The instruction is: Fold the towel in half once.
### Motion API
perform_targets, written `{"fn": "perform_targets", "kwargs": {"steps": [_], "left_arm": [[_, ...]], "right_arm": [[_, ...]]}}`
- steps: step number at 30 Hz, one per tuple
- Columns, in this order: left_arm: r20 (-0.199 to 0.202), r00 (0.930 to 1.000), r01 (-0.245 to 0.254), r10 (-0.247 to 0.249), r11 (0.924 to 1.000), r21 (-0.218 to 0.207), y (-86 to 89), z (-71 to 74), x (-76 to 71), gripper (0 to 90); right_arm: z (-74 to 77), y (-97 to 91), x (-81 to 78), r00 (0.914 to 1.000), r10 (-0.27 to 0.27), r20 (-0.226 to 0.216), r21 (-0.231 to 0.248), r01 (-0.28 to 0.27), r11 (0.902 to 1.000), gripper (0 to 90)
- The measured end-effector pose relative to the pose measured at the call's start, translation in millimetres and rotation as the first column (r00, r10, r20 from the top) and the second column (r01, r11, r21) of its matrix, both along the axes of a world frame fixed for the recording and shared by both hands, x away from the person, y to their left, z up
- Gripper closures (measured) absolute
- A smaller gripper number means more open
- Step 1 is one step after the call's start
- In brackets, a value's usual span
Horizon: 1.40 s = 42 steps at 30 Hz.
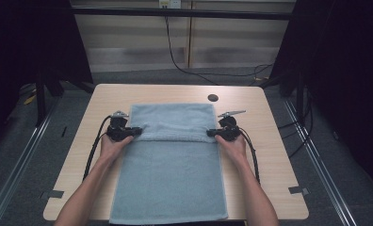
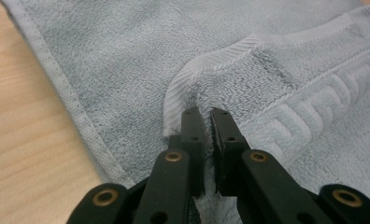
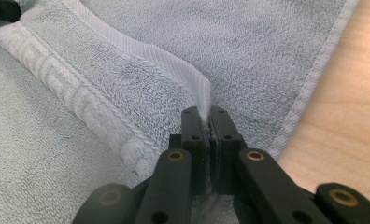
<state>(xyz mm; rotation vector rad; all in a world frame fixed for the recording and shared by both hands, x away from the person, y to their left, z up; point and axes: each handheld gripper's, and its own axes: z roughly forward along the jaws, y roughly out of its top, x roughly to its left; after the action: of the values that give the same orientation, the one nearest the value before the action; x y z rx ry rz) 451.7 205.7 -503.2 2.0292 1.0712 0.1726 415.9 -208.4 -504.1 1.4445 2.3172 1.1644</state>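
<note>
Gripping the folded-over end of the grey towel [image 1: 170, 160] on the wooden table [image 1: 269, 141]. Clamping its hem: left gripper [image 2: 205, 116] and right gripper [image 3: 205, 114], jaws pinched on opposite corners.

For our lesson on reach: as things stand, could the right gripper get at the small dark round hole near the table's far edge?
Probably not yet. The way to the hole looks free, with bare table between, but the right gripper is shut on the towel, pinching its folded corner. It would likely have to let go first.
</note>
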Motion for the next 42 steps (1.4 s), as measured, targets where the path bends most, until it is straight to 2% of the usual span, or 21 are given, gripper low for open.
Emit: {"fn": "perform_targets", "kwargs": {"steps": [1, 3, 6, 7, 9, 12, 13, 15, 20, 21, 22, 25, 27, 29, 30, 32, 33, 34, 35, 38, 42], "left_arm": [[0.013, 0.9999, 0.007, -0.007, 0.9996, 0.029, -0.5, 2.2, 1.2, 84.8], [0.004, 0.9999, -0.014, 0.014, 0.9998, -0.017, -1.7, 3.0, 0.9, 84.9], [0.028, 0.9995, -0.016, 0.018, 0.9982, -0.058, 6.1, 11.9, -3.5, 84.8], [0.038, 0.9991, -0.015, 0.018, 0.9970, -0.076, 8.5, 17.9, -6.3, 84.8], [0.085, 0.9963, -0.003, 0.012, 0.9949, -0.101, 11.9, 33.7, -11.9, 84.8], [0.141, 0.9899, 0.006, 0.013, 0.9916, -0.130, 14.9, 59.4, -19.2, 84.8], [0.169, 0.9855, 0.009, 0.014, 0.9912, -0.132, 16.6, 68.3, -21.4, 84.7], [0.199, 0.9799, 0.016, 0.016, 0.9872, -0.159, 20.2, 86.2, -26.6, 84.8], [0.282, 0.9593, 0.042, 0.010, 0.9835, -0.176, 27.9, 125.2, -44.9, 84.9], [0.295, 0.9553, 0.044, 0.013, 0.9817, -0.185, 29.5, 130.8, -49.7, 84.9], [0.296, 0.9550, 0.050, 0.012, 0.9784, -0.200, 31.7, 135.7, -54.5, 84.8], [0.331, 0.9437, 0.070, 0.000, 0.9774, -0.199, 38.2, 148.4, -70.9, 84.8], [0.334, 0.9425, 0.091, -0.014, 0.9723, -0.216, 42.7, 153.0, -81.3, 84.8], [0.324, 0.9452, 0.125, -0.044, 0.9643, -0.234, 46.2, 152.0, -92.7, 84.8], [0.306, 0.9507, 0.128, -0.047, 0.9591, -0.252, 47.6, 149.2, -99.4, 84.8], [0.310, 0.9484, 0.143, -0.066, 0.9627, -0.230, 49.6, 140.3, -113.1, 85.0], [0.302, 0.9499, 0.155, -0.080, 0.9604, -0.232, 50.0, 134.3, -119.5, 85.0], [0.288, 0.9528, 0.163, -0.095, 0.9617, -0.221, 49.8, 128.1, -125.8, 85.0], [0.280, 0.9544, 0.164, -0.102, 0.9641, -0.208, 48.8, 121.5, -131.8, 84.9], [0.252, 0.9598, 0.177, -0.125, 0.9642, -0.198, 47.4, 102.2, -149.1, 84.9], [0.222, 0.9632, 0.197, -0.151, 0.9594, -0.202, 48.4, 80.5, -169.3, 84.6]], "right_arm": [[0.1, -1.2, 1.3, 0.9999, -0.012, -0.007, 0.012, 0.012, 0.9999, 86.6], [1.3, -2.4, 1.0, 0.9995, -0.033, 0.003, 0.033, 0.033, 0.9989, 86.6], [10.9, -3.7, -2.5, 0.9987, -0.025, 0.045, 0.044, 0.023, 0.9988, 86.5], [16.0, -4.5, -4.3, 0.9981, -0.018, 0.059, 0.057, 0.015, 0.9983, 86.5], [28.2, -4.7, -7.9, 0.9954, 0.010, 0.095, 0.042, -0.014, 0.9990, 86.5], [50.7, -7.1, -12.7, 0.9889, 0.013, 0.148, 0.079, -0.024, 0.9966, 86.5], [59.7, -7.5, -14.6, 0.9855, 0.012, 0.169, 0.088, -0.027, 0.9957, 86.5], [79.1, -7.0, -19.2, 0.9767, 0.019, 0.214, 0.101, -0.041, 0.9940, 86.5], [128.3, -3.5, -32.6, 0.9477, 0.051, 0.315, 0.111, -0.090, 0.9898, 86.6], [136.9, -2.8, -35.9, 0.9420, 0.055, 0.331, 0.107, -0.095, 0.9897, 86.5], [144.1, -2.4, -39.0, 0.9359, 0.057, 0.348, 0.112, -0.102, 0.9885, 86.5], [160.6, -0.1, -49.8, 0.9198, 0.081, 0.384, 0.111, -0.133, 0.9848, 86.5], [167.1, 1.9, -59.2, 0.9110, 0.105, 0.399, 0.112, -0.162, 0.9804, 86.5], [168.4, 4.3, -70.7, 0.9035, 0.126, 0.410, 0.103, -0.183, 0.9777, 86.6], [167.1, 5.4, -77.3, 0.9001, 0.137, 0.413, 0.104, -0.197, 0.9750, 86.5], [160.8, 7.4, -92.0, 0.8938, 0.160, 0.419, 0.088, -0.215, 0.9726, 86.6], [155.5, 8.3, -98.7, 0.8923, 0.178, 0.415, 0.083, -0.232, 0.9692, 86.5], [149.3, 9.3, -105.0, 0.8938, 0.191, 0.406, 0.069, -0.239, 0.9686, 86.5], [142.4, 9.6, -110.7, 0.8982, 0.200, 0.392, 0.056, -0.240, 0.9692, 86.5], [119.6, 6.9, -125.4, 0.9164, 0.211, 0.340, 0.059, -0.245, 0.9678, 86.4], [91.2, -1.0, -148.6, 0.9332, 0.219, 0.285, 0.078, -0.250, 0.9650, 86.0]]}}
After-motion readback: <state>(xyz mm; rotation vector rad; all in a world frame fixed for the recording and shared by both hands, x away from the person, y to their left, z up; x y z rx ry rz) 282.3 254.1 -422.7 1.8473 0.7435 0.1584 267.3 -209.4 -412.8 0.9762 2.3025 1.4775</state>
